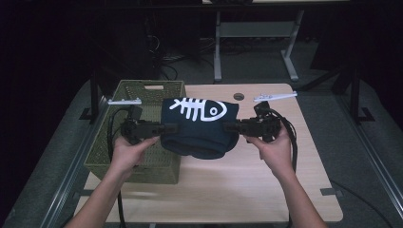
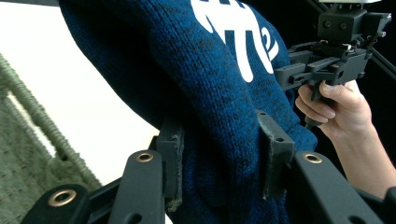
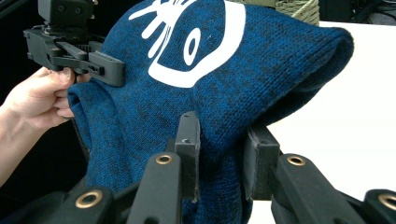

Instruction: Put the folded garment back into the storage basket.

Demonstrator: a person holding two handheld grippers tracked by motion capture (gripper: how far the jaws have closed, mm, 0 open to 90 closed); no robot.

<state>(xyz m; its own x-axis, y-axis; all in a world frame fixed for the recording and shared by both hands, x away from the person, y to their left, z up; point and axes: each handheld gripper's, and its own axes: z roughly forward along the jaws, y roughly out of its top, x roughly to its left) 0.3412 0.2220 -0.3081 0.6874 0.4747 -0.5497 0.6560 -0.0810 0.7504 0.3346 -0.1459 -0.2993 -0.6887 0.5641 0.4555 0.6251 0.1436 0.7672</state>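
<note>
A folded dark blue knit sweater (image 1: 199,126) with a white fish-skeleton print hangs above the table between both grippers. My left gripper (image 1: 167,128) is shut on its left edge, and my right gripper (image 1: 232,127) is shut on its right edge. In the left gripper view the blue knit (image 2: 219,135) is pinched between the two jaws, with the other hand and gripper (image 2: 327,65) beyond. In the right gripper view the sweater (image 3: 205,93) is clamped between the jaws, and the left hand's gripper (image 3: 74,51) holds the far side.
An olive-green woven basket (image 1: 142,137) stands at the table's left side, partly under the sweater's left edge. The light wooden table (image 1: 266,185) stretches to the right and front. Desk legs and cables lie on the dark floor behind.
</note>
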